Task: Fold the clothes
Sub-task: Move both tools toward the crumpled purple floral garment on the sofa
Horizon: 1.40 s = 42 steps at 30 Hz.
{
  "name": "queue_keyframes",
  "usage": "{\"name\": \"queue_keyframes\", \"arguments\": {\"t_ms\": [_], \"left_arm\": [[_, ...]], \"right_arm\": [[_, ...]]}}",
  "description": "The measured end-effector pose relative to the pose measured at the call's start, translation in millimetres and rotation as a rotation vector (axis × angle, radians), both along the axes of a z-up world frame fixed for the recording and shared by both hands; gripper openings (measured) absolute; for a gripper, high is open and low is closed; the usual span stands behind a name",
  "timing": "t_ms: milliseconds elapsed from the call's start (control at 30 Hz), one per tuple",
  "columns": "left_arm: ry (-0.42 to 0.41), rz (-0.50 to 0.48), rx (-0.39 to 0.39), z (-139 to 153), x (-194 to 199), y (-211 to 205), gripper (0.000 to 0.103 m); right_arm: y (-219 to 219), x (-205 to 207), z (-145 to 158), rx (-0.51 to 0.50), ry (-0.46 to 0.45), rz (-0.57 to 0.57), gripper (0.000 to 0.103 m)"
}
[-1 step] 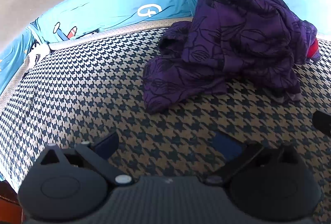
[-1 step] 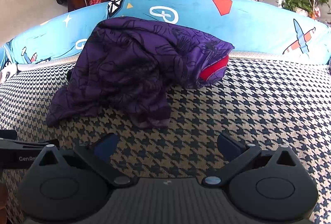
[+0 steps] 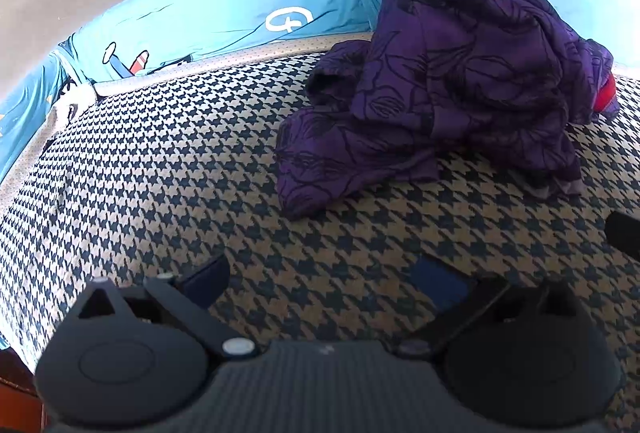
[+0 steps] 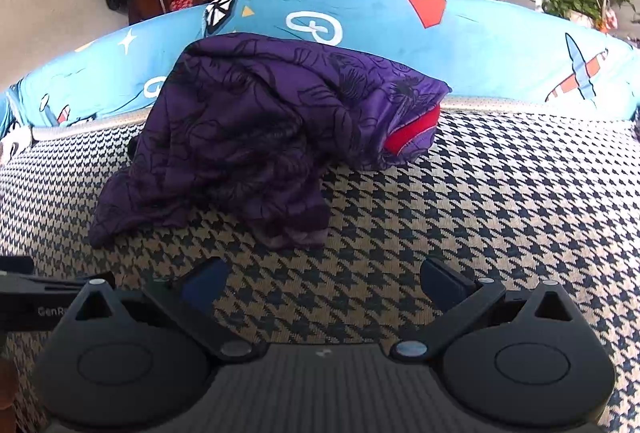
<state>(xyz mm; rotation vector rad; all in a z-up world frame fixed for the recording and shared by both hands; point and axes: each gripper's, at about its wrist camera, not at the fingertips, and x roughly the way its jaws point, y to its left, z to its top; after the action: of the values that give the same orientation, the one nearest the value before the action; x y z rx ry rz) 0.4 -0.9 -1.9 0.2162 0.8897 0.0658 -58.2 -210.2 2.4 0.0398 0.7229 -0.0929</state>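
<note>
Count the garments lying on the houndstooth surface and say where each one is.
1 for certain: a crumpled purple garment heaped near the blue backrest, ahead of both open grippers. A red patch at its right end may be lining or a second piece; more could be hidden beneath.

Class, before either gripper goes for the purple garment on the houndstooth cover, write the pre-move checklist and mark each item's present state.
1. Left gripper open, holding nothing: ok.
2. Right gripper open, holding nothing: ok.
3. Purple garment lying flat for folding: not ok, it is heaped and crumpled.
4. Houndstooth cover bare between grippers and garment: ok.
5. A sleeve or hem identifiable to grasp: cannot tell.
6. What the red patch inside the heap is: cannot tell.
</note>
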Motion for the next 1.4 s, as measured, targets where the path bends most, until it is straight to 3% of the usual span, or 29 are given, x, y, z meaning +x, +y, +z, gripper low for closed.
{"name": "queue_keyframes", "arguments": {"t_ms": [200, 433, 1033, 1400], "left_arm": [[0.012, 0.002, -0.011, -5.6, 1.2, -2.6, 0.103], [0.031, -0.008, -0.027, -4.8, 2.5, -3.4, 0.103], [0.036, 0.017, -0.055, 13.9, -13.1, 9.3, 0.103], [0.063, 0.049, -0.092, 23.3, -46.3, 24.9, 0.103]], "right_arm": [[-3.6, -1.5, 1.8, 0.090, -0.004, -0.033, 0.103], [1.2, -3.1, 1.5, 0.107, -0.004, -0.031, 0.103], [4.7, 9.2, -8.3, 0.084, 0.063, 0.001, 0.103], [9.5, -1.6, -1.4, 0.064, 0.025, 0.047, 0.103]]}}
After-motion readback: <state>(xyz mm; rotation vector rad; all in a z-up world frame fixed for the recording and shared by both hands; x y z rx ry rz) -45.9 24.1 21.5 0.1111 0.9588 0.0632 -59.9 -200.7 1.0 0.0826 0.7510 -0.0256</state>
